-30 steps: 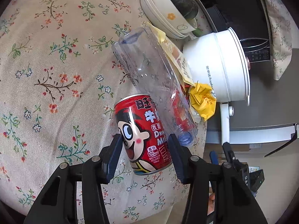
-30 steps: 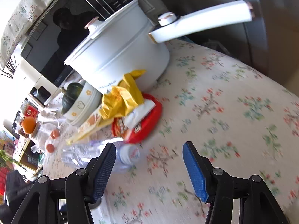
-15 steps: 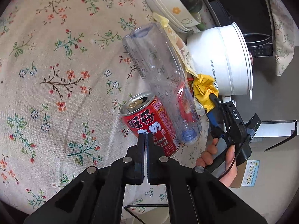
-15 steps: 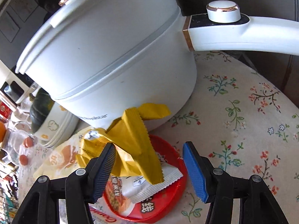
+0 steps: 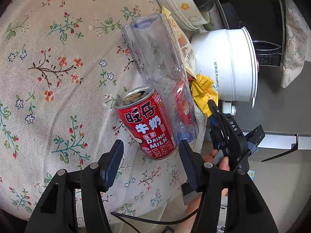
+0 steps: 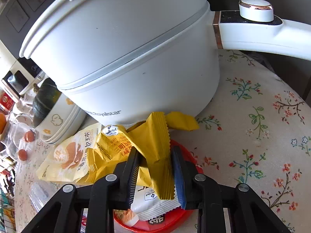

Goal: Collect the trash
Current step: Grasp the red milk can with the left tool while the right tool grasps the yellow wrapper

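While the right hand-held gripper [image 6: 154,167] has just been closing, its jaws now pinch the yellow wrapper [image 6: 153,143] — a crumpled snack packet lying just in front of the white pot [image 6: 120,54], over a white sachet [image 6: 153,200] and a red lid [image 6: 182,219]. A paler yellow bag [image 6: 68,159] lies flat beside it, and stacked bowls [image 6: 58,124] holding a dark green squash [image 6: 43,101] sit to the left of the pot.

From the left wrist view, the left hand-held gripper [image 5: 150,161] has just been opening; its jaws stand apart with nothing pressed between them, the bottom of the red milk can [image 5: 149,124] just ahead of the fingertips. The can lies on its side on the floral tabletop [image 5: 58,68] (its opened top points away from the camera), touching a clear plastic bottle [image 5: 159,71] that also lies on its side. Beyond the bottle — at the tabletop's edge — a hand [image 5: 219,159] holds the right tool against the wrapper.
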A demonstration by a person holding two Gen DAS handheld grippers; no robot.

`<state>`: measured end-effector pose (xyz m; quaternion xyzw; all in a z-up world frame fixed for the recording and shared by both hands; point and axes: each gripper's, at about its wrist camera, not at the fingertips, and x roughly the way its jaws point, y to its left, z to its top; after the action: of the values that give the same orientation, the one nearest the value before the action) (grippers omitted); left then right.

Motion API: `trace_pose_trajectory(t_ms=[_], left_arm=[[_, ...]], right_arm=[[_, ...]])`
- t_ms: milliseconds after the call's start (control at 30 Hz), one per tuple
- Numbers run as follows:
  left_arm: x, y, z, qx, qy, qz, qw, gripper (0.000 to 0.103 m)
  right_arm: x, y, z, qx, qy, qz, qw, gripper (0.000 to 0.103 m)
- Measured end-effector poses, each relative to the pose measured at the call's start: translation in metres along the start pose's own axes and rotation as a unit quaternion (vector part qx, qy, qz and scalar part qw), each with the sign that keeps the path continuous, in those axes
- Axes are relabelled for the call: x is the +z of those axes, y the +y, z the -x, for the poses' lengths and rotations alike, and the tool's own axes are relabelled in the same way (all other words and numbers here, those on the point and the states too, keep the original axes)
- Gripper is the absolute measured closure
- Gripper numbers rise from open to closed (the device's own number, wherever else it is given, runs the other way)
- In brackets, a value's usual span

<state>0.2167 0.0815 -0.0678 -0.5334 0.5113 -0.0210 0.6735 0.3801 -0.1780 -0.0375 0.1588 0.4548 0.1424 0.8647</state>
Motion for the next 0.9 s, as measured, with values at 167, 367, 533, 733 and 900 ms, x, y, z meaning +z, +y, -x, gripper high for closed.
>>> trace_pose_trajectory(t_ms=[167, 367, 533, 733, 900], left_arm=[[0.0, -0.002, 0.0, 0.0, -0.009, -0.001, 1.0, 0.041], [0.002, -0.006, -0.012, 0.008, -0.008, 0.001, 0.9999, 0.041], [0.007, -0.012, -0.023, 0.016, -0.017, -0.003, 0.9997, 0.041], [0.012, -0.01, -0.033, 0.025, -0.03, 0.001, 0.9992, 0.039], [0.013, -0.013, -0.038, 0.024, -0.038, -0.003, 0.999, 0.039]], right_arm=[[-0.01, 0.005, 0.023, 0.03, -0.023, 0.005, 0.999, 0.089], [-0.02, 0.007, 0.056, 0.073, -0.055, -0.008, 0.996, 0.089], [-0.04, 0.005, 0.087, 0.108, -0.063, -0.015, 0.992, 0.089], [-0.074, -0.003, 0.127, 0.115, -0.052, -0.003, 0.992, 0.089], [-0.109, -0.022, 0.165, 0.121, -0.046, -0.023, 0.991, 0.089]])
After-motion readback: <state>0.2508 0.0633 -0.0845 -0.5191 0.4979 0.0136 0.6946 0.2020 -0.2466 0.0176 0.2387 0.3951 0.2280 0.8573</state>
